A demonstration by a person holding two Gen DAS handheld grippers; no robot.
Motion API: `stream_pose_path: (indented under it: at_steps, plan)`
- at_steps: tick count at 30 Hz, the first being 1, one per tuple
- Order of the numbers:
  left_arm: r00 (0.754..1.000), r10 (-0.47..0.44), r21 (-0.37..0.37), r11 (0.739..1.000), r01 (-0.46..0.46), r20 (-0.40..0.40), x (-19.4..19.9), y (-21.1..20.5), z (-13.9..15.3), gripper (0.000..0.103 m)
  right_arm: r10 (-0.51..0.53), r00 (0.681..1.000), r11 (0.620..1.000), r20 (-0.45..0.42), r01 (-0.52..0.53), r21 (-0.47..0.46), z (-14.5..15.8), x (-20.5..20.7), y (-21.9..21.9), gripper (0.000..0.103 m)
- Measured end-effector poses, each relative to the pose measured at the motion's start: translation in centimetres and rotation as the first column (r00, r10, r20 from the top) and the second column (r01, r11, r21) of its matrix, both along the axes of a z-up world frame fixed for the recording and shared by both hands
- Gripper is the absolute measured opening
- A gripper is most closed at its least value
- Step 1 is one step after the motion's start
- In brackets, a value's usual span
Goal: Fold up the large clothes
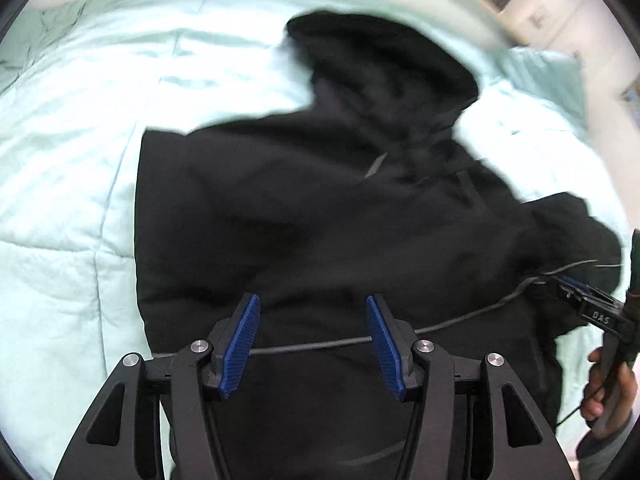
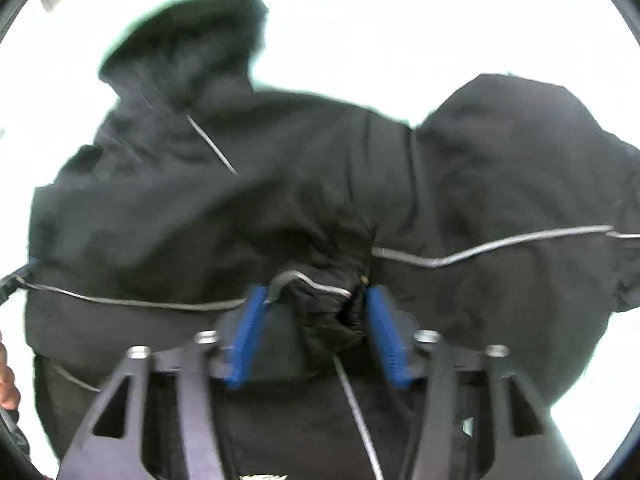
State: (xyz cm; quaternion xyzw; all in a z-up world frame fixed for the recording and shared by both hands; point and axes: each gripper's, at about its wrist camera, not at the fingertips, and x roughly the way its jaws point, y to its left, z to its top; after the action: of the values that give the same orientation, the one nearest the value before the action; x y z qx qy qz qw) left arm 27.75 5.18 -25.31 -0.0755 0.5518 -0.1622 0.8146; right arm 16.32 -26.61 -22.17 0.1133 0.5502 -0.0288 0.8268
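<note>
A: Where does the black hooded jacket (image 1: 320,208) lie?

B: It lies spread on the pale green quilt (image 1: 72,168) of the bed, hood (image 1: 384,64) pointing away from you. In the left wrist view its left edge runs straight down the quilt. A bunched sleeve (image 1: 576,236) sits at the right side of that view.

A: How does your left tool (image 1: 313,336) stand?

B: Its blue pads (image 1: 242,344) stand about halfway apart, above the lower part of the jacket. Nothing is pinched between them. A thin grey cable (image 1: 312,346) crosses the gap between the pads, lying over the fabric.

A: And your right tool (image 2: 313,320)?

B: Its pads (image 2: 382,328) are spread fairly wide. A crumpled fold of black cloth (image 2: 328,312) sits between them, close against the right pad and apart from the left, so the pads do not clamp it. The view is blurred, so whether the right pad touches the cloth cannot be told. A grey cable (image 2: 492,246) also trails across the jacket here.

A: Is the right tool visible from the left wrist?

B: Yes, at the far right edge, with your hand (image 1: 608,392) wrapped around its handle, beside the bunched sleeve.
</note>
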Motion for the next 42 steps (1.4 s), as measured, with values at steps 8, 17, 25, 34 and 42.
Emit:
stream_pose_path:
  at_steps: [8, 17, 25, 34, 42]
  plan:
    - [0.996, 0.061, 0.214, 0.976, -0.045, -0.065, -0.7, -2.2, -4.5, 0.057, 0.129, 0.979, 0.982, -0.157, -0.149, -0.117, -5.9, 1.5, 6.9, 0.061]
    - [0.997, 0.054, 0.228, 0.973, -0.038, -0.063, -2.0, -2.8, -2.5, 0.058, 0.099, 0.980, 0.994, -0.175, -0.107, -0.038, -5.5, 0.8, 6.0, 0.061]
    - [1.000, 0.006, 0.136, 0.991, -0.002, -0.025, -8.1, -4.8, 3.6, 0.058, -0.012, 0.996, 0.999, -0.091, 0.016, 0.042, 0.9, -7.3, 1.2, 0.067]
    - [0.988, -0.144, 0.074, 0.987, 0.140, 0.046, -12.9, -15.0, 7.4, 0.058, -0.241, 0.970, 0.970, -0.008, 0.242, 0.031, 5.5, -15.7, -11.5, 0.069]
    - [0.966, -0.246, 0.056, 0.969, 0.242, 0.085, -13.5, -27.3, 6.6, 0.058, -0.394, 0.914, 0.919, 0.093, 0.395, 0.015, 7.9, -19.4, -27.3, 0.072]
